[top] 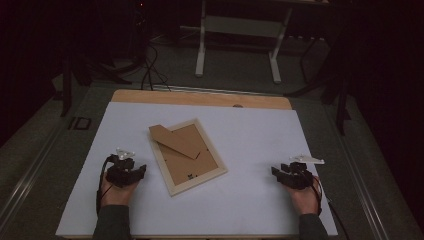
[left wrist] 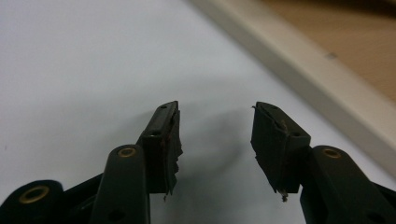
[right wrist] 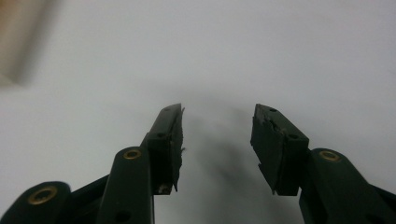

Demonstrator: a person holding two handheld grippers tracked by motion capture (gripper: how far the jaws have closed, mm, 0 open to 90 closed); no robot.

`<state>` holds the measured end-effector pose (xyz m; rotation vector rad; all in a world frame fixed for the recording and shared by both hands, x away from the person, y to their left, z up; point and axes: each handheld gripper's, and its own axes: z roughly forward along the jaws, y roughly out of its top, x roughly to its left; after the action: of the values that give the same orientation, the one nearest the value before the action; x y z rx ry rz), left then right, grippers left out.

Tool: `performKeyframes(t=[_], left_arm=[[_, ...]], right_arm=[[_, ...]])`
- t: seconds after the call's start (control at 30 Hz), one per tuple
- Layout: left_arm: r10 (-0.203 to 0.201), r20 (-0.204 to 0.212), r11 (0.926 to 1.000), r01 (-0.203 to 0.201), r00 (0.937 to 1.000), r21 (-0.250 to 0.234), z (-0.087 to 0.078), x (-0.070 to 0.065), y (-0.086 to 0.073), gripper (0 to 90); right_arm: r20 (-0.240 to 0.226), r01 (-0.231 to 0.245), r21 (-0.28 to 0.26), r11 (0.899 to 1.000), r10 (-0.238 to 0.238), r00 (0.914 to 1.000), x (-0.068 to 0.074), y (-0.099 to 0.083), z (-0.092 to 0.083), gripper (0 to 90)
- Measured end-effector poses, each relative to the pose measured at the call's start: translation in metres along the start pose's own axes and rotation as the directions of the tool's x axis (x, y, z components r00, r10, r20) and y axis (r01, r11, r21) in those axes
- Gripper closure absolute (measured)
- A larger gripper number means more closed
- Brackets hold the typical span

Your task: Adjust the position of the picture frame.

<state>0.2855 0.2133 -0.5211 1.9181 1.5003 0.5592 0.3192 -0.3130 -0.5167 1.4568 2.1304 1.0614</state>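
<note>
The picture frame [top: 187,156] lies face down at the middle of the white worktop [top: 250,200], between the left tool [top: 131,161] and right tool [top: 281,167], both with jaws apart and empty.

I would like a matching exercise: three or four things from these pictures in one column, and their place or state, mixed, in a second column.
1. picture frame
2. left gripper
3. right gripper
4. white board

A. covers the tabletop
B. open, right of the frame
C. lies back side up, in the middle
D. open, left of the frame

Pairs: 1-C, 2-D, 3-B, 4-A
</note>
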Motion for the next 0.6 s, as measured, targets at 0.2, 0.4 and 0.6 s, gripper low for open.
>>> performKeyframes(t=[0.2, 0.4, 0.6], left_arm=[[0.075, 0.072, 0.9963, -0.072, 0.9946, -0.047, -0.007, -0.008, -0.001, 56.4], [0.123, 0.125, 0.9913, -0.116, 0.9845, -0.062, -0.009, -0.014, -0.004, 64.0], [0.119, 0.159, 0.9927, -0.114, 0.9801, -0.038, -0.005, -0.013, -0.005, 65.2]], right_arm=[[-0.032, -0.01, -0.043, 0.999, 0.009, 0.9995, 0.005, 0.005, -0.007, 54.4], [0.005, 0.018, -0.056, 0.998, -0.018, 0.9998, 0.009, 0.007, -0.015, 54.1], [-0.008, 0.006, -0.07, 0.998, -0.006, 0.9999, 0.006, 0.009, -0.022, 51.5]])
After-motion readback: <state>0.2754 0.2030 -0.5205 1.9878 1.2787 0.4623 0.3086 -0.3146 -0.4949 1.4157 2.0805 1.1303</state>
